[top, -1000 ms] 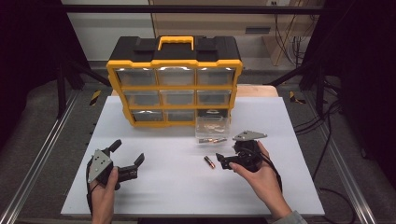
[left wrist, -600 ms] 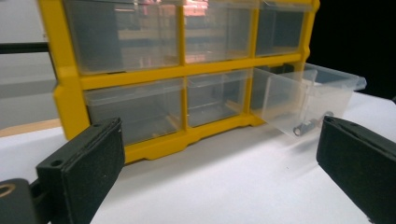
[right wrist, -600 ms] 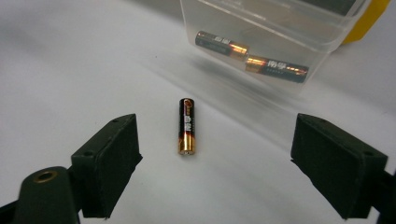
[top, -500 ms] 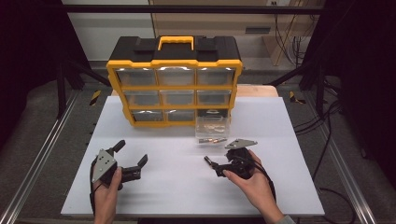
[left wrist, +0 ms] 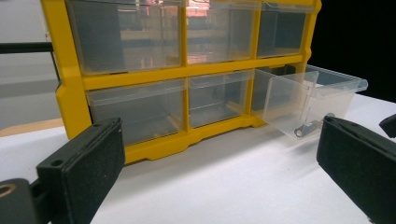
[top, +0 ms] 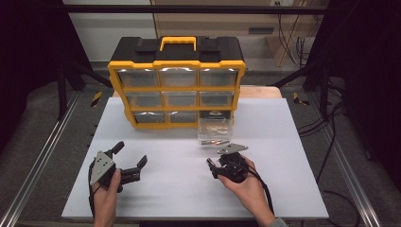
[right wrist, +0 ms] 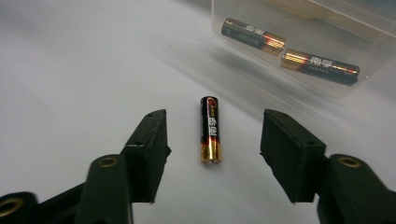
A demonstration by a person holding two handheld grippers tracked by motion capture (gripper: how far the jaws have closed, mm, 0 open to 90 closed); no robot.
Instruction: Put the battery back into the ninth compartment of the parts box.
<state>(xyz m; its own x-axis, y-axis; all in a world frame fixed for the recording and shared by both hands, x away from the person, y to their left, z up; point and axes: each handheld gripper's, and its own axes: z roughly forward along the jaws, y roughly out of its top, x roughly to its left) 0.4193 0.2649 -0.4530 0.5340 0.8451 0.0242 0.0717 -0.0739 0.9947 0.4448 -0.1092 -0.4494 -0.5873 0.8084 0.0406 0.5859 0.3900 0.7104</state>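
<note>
A black and gold AA battery (right wrist: 210, 129) lies on the white table. My right gripper (right wrist: 215, 140) is low over it with one jaw on each side. Its jaws have just been closing, but the pads stand clear of the battery. From above, the right gripper (top: 211, 166) sits right of centre near the table's front. Just beyond it, a clear drawer (right wrist: 261, 60) pulled out of the organizer holds two more batteries (right wrist: 252, 33). My left gripper (top: 131, 153) rests open at the front left with nothing between its jaws.
A yellow and black drawer organizer (top: 177, 90) stands at the back of the white table (top: 293, 142). Its bottom right drawer (top: 215, 126) sits out on the table in front of it. In the left gripper view the organizer (left wrist: 154, 74) faces the left gripper.
The right gripper has sunk toward the table and moved left onto the loose battery, and its jaws have narrowed around it. The left gripper has stayed in place.
</note>
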